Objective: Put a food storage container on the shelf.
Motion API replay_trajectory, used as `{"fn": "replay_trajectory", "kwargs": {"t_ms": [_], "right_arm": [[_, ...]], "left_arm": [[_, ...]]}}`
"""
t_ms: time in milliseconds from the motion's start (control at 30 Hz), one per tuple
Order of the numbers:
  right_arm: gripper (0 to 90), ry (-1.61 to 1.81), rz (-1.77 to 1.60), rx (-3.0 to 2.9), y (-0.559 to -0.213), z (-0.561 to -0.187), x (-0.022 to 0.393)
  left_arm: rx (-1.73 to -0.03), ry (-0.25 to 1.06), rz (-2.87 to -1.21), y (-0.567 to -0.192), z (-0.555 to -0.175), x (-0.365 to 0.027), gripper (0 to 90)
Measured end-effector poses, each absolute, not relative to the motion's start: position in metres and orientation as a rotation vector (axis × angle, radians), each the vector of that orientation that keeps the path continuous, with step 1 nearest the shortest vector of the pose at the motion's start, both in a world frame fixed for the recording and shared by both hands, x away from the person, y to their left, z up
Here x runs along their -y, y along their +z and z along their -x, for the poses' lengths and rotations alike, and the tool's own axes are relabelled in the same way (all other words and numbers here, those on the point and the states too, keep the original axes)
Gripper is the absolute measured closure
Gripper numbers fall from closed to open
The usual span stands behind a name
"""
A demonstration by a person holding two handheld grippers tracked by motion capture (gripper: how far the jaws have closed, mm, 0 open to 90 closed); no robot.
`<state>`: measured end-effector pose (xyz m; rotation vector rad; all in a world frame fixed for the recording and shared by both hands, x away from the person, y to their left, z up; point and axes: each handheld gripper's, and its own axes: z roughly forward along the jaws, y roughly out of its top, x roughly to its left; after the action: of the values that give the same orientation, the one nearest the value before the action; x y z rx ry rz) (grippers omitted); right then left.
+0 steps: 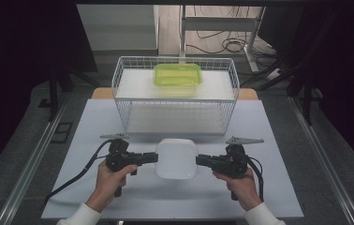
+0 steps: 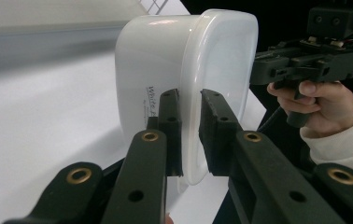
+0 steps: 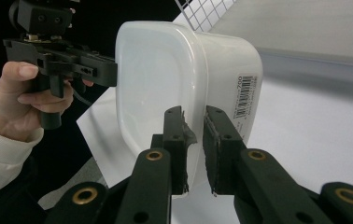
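Note:
A white plastic container (image 1: 176, 158) with rounded corners hangs over the near middle of the table, held from both sides. My left gripper (image 1: 155, 158) is shut on its left rim and my right gripper (image 1: 197, 161) is shut on its right rim. In the left gripper view my jaws (image 2: 191, 135) pinch the container's (image 2: 165, 60) lip, with the right gripper (image 2: 263, 70) gripping the far side. In the right gripper view my jaws (image 3: 194, 144) clamp the rim of the container (image 3: 160, 70), which carries a barcode label, and the left gripper (image 3: 104, 72) holds the opposite edge.
A white wire basket (image 1: 175, 117) stands just behind the container at the back of the white table mat (image 1: 269, 187). A lime-green lidded box (image 1: 178, 75) rests on the basket's upper level. Metal rails run along both sides of the table.

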<state>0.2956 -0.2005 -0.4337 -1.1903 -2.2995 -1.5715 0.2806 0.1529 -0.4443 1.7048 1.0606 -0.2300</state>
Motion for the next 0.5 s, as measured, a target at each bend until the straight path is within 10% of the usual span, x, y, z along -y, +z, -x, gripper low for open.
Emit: {"fn": "replay_trajectory", "kwargs": {"t_ms": [500], "right_arm": [[78.7, -1.634, 1.166, 2.303, -0.406, -0.301, 0.201]], "left_arm": [[-1.017, -0.198, -1.702, -0.413, -0.287, -0.155, 79.5]]}}
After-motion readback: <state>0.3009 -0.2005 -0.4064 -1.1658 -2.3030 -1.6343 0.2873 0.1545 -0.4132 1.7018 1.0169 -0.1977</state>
